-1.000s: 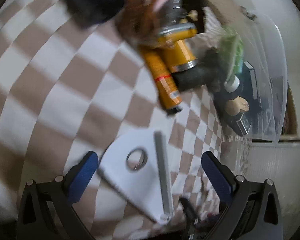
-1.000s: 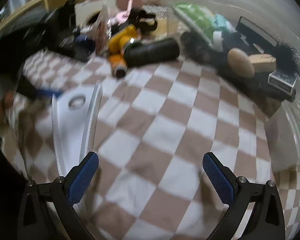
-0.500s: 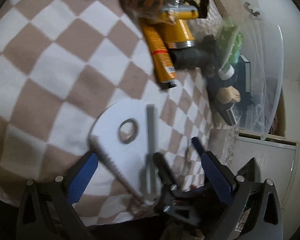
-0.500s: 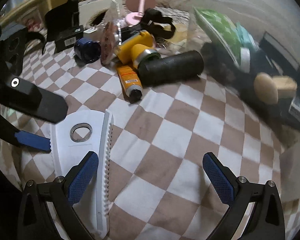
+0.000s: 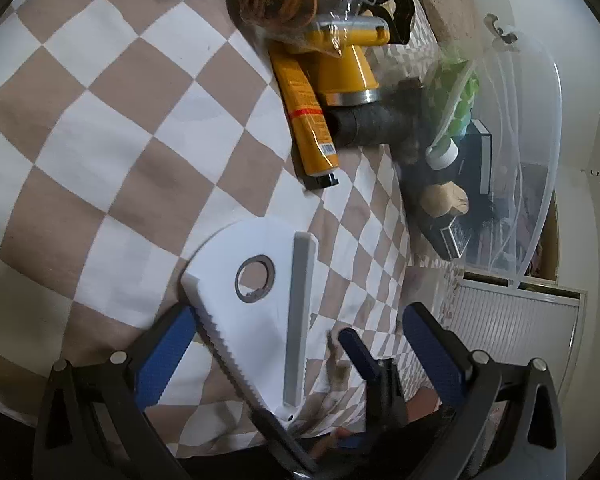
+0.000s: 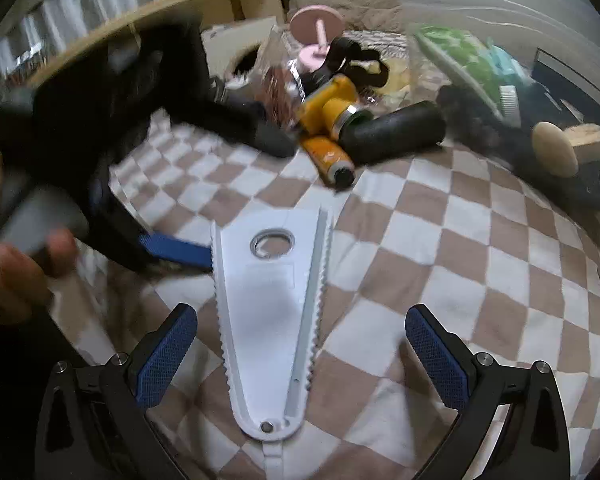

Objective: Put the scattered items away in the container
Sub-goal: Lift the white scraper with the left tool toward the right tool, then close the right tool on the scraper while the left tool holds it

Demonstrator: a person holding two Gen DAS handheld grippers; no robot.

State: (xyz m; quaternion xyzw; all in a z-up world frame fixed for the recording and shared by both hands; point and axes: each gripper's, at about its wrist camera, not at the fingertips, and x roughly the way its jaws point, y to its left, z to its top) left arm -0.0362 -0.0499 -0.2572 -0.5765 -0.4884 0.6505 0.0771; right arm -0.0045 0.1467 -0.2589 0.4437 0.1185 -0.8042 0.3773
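Two grippers converge on one white toothed jar opener (image 6: 272, 312) lying near the checkered blanket's (image 5: 100, 152) front edge: left gripper (image 5: 300, 344) wide open, empty, flanking it; right gripper (image 6: 300, 344) likewise, probably sharing an awkward flat pickup. Right, the clear container (image 5: 540, 152) waits.

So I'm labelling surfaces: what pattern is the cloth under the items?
A tan-and-white checkerboard cloth, clearest in the left wrist view.

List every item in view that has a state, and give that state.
left gripper: open, straddling the opener
right gripper: open, straddling the opener
white jar opener: flat on blanket, ungripped
orange tube: capped, lying outside
clear container: open, partly filled
white-capped bottle: capped, in container
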